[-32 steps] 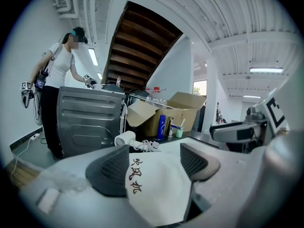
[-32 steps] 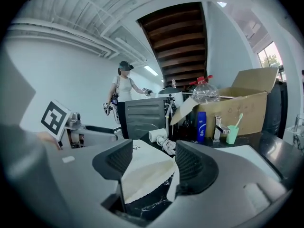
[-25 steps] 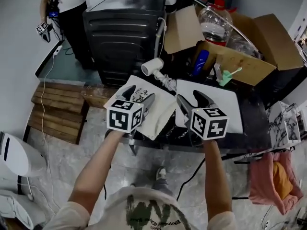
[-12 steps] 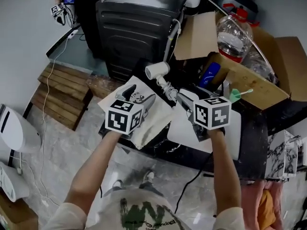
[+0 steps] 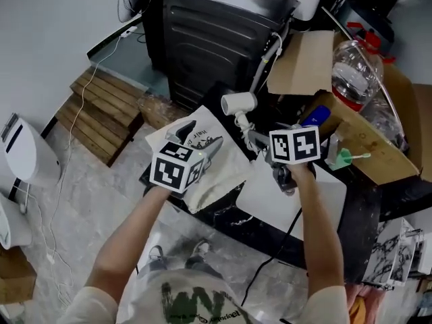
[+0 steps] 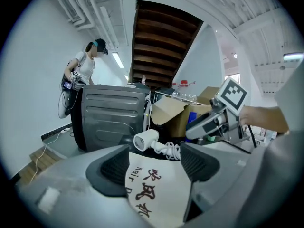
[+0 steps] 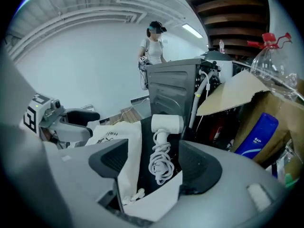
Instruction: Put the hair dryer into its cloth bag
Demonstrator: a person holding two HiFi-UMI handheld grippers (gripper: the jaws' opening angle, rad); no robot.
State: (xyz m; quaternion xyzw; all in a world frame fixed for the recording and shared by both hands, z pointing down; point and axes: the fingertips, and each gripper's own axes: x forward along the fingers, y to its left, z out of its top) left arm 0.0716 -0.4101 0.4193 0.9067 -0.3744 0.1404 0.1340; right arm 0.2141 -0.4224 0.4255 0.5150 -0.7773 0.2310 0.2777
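Observation:
The white hair dryer lies on the dark table, its coiled cord trailing toward me. Left of it the white cloth bag with black lettering lies flat. My left gripper hovers over the bag, open, the lettered cloth showing below its jaws. My right gripper is open just short of the cord; its jaws have just been opening. In the right gripper view the dryer and cord lie ahead of the gripper, untouched by its pads.
A black machine stands behind the dryer. An open cardboard box with a large plastic bottle and a blue bottle is at the right. A white sheet lies under my right arm. A person stands far back.
My right gripper has swung left and down to the dryer's cord, and its jaws stand wider. The left gripper has edged along over the bag.

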